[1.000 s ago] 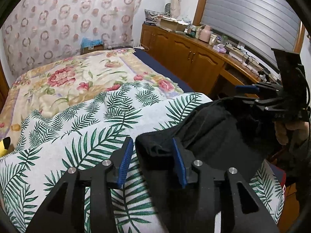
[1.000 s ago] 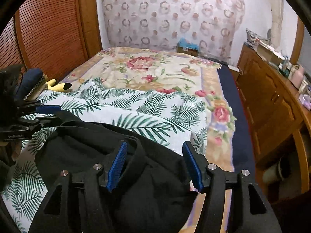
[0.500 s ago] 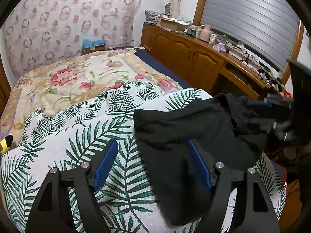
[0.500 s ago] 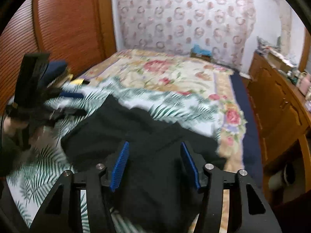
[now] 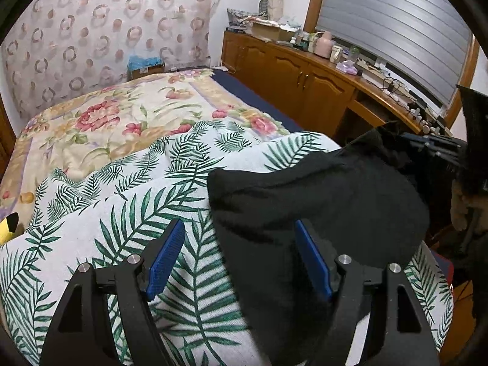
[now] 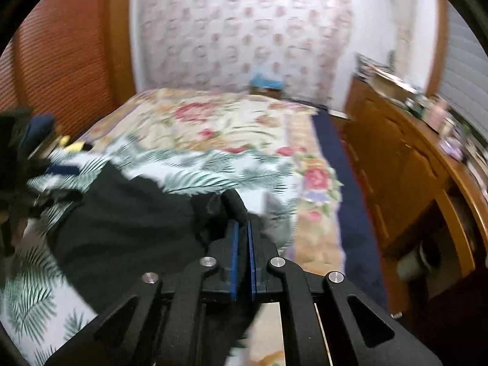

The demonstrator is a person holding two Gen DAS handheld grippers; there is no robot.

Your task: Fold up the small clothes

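Black garment (image 5: 305, 201) on bed (image 5: 122, 207), right hand-held gripper (image 6: 242, 228) just clamped on its edge, left hand-held gripper (image 5: 238, 253) open over it

A black garment (image 5: 320, 201) lies on a white sheet (image 5: 122, 219) printed with green fern leaves. Beyond the jaws, a cream bedspread (image 5: 100, 122) carries pink roses. Blue pads (image 5: 166, 256) line black jaws. The cabinets (image 5: 292, 82) are orange-brown wood.

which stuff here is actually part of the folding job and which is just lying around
In the job: black garment; right gripper, shut on its bunched edge; left gripper, open over it.

Lying about: yellow toy; blue box; pink jug.
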